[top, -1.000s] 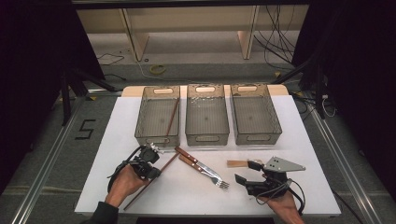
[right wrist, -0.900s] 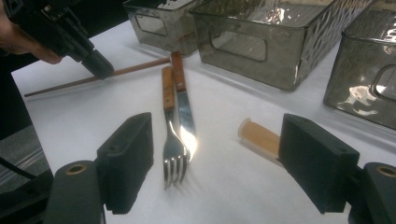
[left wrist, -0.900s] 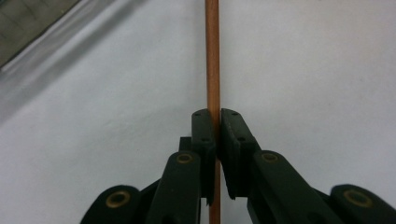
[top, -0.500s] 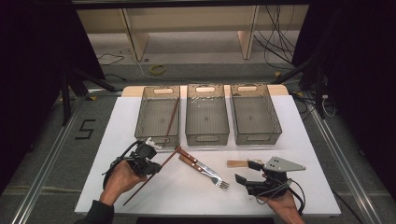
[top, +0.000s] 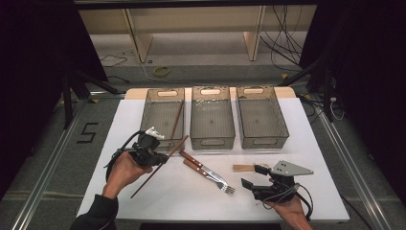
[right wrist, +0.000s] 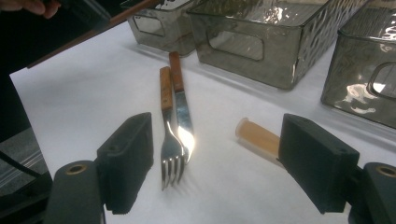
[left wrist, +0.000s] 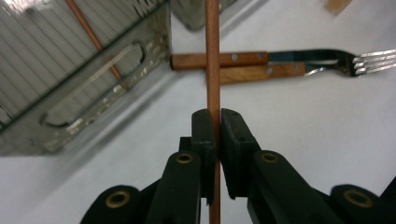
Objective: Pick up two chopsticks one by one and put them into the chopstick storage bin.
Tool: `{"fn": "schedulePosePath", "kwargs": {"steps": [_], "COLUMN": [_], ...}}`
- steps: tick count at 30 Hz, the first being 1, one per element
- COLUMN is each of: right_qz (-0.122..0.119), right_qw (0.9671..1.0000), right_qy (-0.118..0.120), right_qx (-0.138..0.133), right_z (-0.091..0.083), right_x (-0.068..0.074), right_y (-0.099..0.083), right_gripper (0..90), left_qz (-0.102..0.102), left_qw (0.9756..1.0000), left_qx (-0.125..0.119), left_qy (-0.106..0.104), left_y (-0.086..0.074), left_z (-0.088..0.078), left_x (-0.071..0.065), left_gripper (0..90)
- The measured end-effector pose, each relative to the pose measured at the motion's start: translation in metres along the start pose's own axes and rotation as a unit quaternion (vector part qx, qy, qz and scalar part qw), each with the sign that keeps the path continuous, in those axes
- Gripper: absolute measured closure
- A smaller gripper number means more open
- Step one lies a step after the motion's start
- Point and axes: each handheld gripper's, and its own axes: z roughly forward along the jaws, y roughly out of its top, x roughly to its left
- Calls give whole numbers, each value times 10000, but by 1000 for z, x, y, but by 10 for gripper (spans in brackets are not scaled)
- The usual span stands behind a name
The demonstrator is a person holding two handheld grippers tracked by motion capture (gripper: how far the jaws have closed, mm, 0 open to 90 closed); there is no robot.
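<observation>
Clearly, the chopstick [top: 160,165] is pinched near its middle by the left claw [top: 155,158], whose jaws are clenched on it; in the high view it slants from low at the person's side up toward the front wall of the left bin [top: 163,115], its upper tip near that bin's handle cut-out. The left gripper view shows the grip up close: the brown stick [left wrist: 213,65] runs straight up between the two black pads and crosses in front of the wooden handles of the fork [left wrist: 299,70] and the knife [left wrist: 247,58] lying on the white tabletop [left wrist: 327,140]. That view also shows a second chopstick [left wrist: 91,39] lying inside the left bin, which the high view confirms as a thin brown line [top: 177,120] leaning in it. The right gripper view gives what the others lack: the wide gap of the right claw [right wrist: 215,158], released and holding nothing, with the fork [right wrist: 168,140] and knife [right wrist: 182,112] side by side and a short pale wooden piece [right wrist: 257,135] just beside its right-hand jaw. Counted: two chopsticks, one fork, one knife, one pale piece, and three grey bins in a row, the middle bin [top: 211,117] and the right bin [top: 261,115] among them.
</observation>
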Motion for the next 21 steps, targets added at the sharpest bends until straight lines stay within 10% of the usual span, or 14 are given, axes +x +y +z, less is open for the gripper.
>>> {"fn": "schedulePosePath", "kwargs": {"steps": [21], "right_qz": [12], "right_qw": [10000], "right_qy": [13], "right_qx": [-13], "right_z": [0], "right_x": [-1], "right_y": [0], "right_gripper": [272], "left_qz": [-75], "left_qw": [9967], "left_qx": [-689], "left_qy": [435], "left_y": [78], "left_z": [-27], "left_x": [43], "left_gripper": [840]}}
